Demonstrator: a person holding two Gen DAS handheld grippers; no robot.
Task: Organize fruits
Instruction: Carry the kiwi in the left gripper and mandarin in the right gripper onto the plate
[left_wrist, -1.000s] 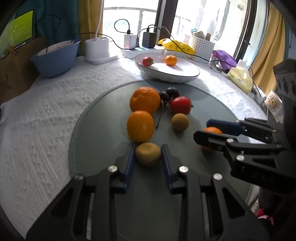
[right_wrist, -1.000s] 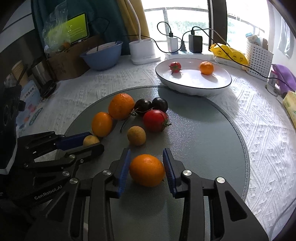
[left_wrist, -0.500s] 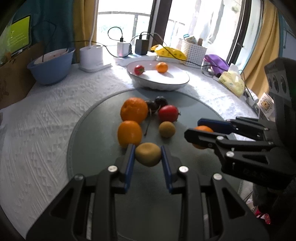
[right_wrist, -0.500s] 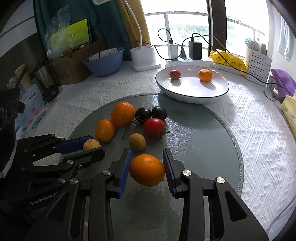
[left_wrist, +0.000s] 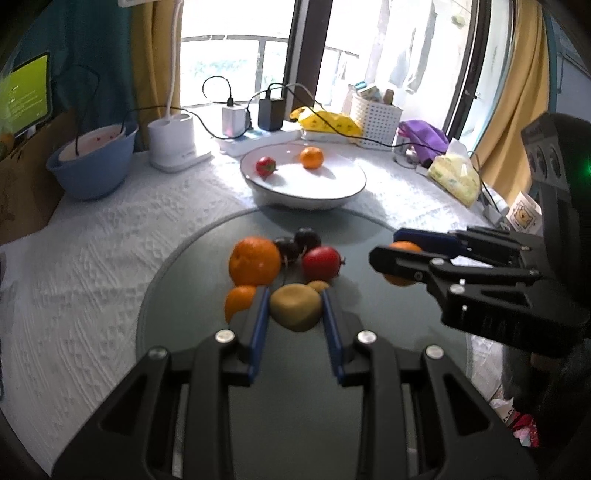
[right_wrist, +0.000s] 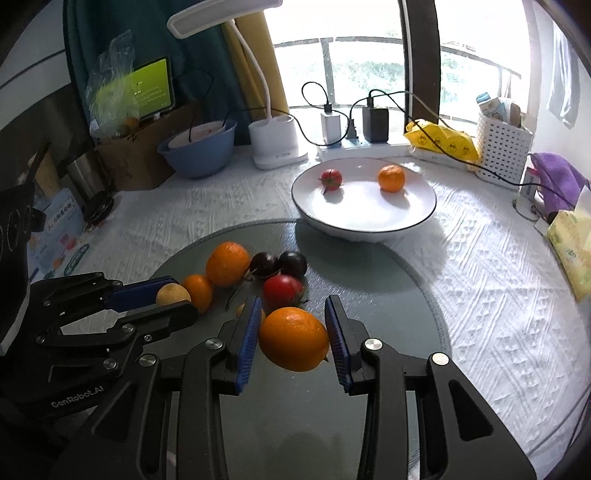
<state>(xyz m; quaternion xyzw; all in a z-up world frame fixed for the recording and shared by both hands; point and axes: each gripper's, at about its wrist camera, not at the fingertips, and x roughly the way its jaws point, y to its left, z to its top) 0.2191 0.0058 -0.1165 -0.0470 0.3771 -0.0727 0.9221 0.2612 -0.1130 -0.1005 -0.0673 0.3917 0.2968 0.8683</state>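
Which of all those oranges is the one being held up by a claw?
The orange between the right claw's blue pads. The other two oranges lie on the grey mat, and a small one sits in the white plate.

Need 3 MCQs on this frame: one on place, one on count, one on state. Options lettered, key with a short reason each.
1. Where does the white plate stand?
A. on the white tablecloth beyond the grey mat
B. in the middle of the grey mat
C. inside the blue bowl

2. How many fruits lie on the plate?
A. none
B. two
C. four

3. What state are the right tongs in?
A. open and holding nothing
B. shut on an orange
C. shut on a tomato

Key:
1 A, the plate sits on the tablecloth past the far edge of the grey mat.
2 B, one small tomato and one small orange are on it.
3 B, the held orange is clamped between both pads, while the left tongs grip a brownish-yellow fruit.
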